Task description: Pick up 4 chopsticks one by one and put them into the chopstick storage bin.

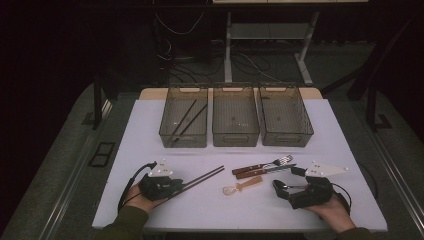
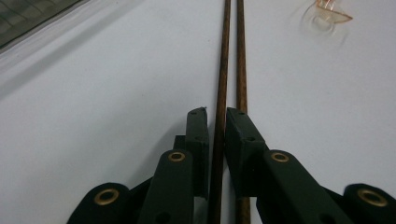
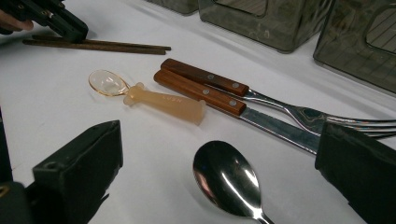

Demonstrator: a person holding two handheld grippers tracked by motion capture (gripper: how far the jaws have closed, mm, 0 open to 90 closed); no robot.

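I count three smoky see-through bins [image 1: 235, 122] in a row at the far side of the table, and the left bin [image 1: 183, 120] has two dark chopsticks [image 1: 186, 120] lying in it. On the white tabletop [image 1: 150, 130] lie two more brown chopsticks [image 2: 231, 60], one wood-handled fork [image 3: 243, 88], one wood-handled knife [image 3: 219, 100], one steel spoon [image 3: 226, 179] and one small clear amber spoon [image 3: 149, 95]. The room beyond the table is dark, with a grey floor, loose cables and white desk legs.

The chopstick pair is thin, dark brown and straight, side by side, lying flat near the front left of the table. My left gripper [image 2: 215, 123] has its jaws drawn in narrow, clasping one stick, while the other runs just beside the outer face of a jaw. My right gripper [image 3: 219, 154] stands wide apart, its jaws either side of the steel spoon's bowl, holding nothing.
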